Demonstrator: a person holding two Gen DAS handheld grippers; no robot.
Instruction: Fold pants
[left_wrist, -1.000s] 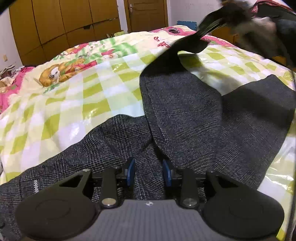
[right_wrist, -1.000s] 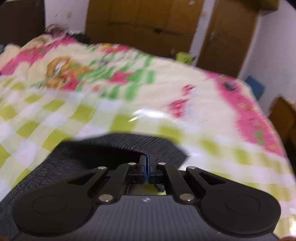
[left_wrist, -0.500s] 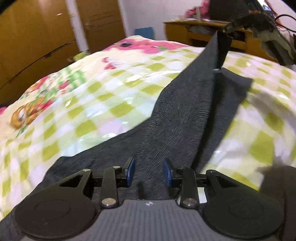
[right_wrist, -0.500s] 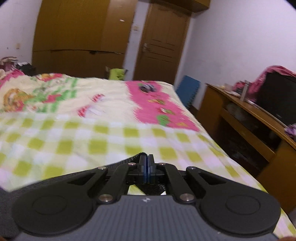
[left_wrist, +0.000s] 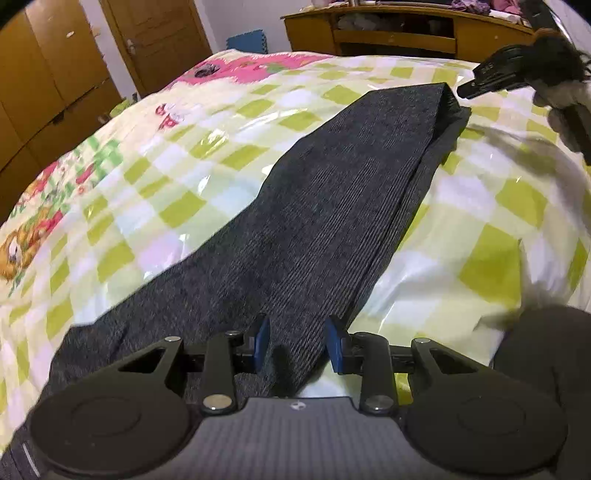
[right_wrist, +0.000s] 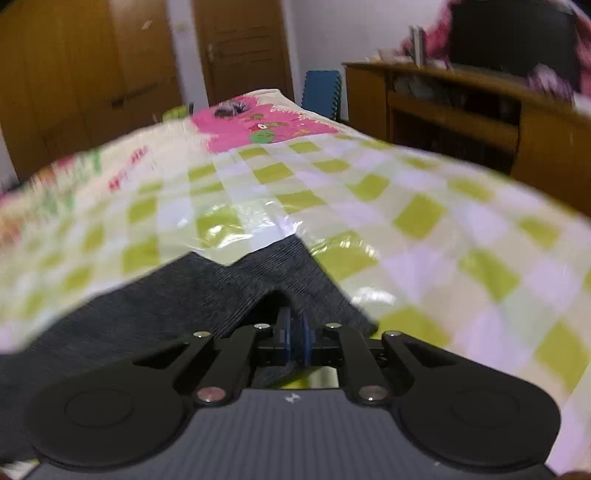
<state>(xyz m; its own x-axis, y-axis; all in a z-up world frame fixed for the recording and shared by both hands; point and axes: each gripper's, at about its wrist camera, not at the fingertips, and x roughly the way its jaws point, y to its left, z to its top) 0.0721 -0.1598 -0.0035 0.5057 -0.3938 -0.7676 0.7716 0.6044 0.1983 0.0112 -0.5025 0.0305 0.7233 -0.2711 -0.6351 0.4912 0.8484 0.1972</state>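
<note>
Pants (left_wrist: 332, 206) of dark grey ribbed cloth lie stretched along the bed (left_wrist: 159, 192), one leg laid over the other so the two run together as a long narrow strip toward the far hem. They rest on a glossy quilt of lime and white checks, with a pink cartoon patch near the far end.

At the near end, the left gripper (left_wrist: 296, 346) sits low over the waist part of the cloth, its blue-padded fingers (left_wrist: 263, 343) spread apart with fabric lying loose between them, gripping nothing.

The right gripper (right_wrist: 294, 341) is at the hem end, its blue pads nearly closed together with a thin edge of the cloth caught between them; the fabric rises in a small peak just ahead of the fingertips. From the left wrist view, that same gripper (left_wrist: 480, 79) shows up blurred just beside the top corner of the hem.

Beyond the bed stand a wooden wardrobe (left_wrist: 48, 74), a brown door (right_wrist: 243, 48) and a wooden desk (right_wrist: 454, 107) along the wall
</note>
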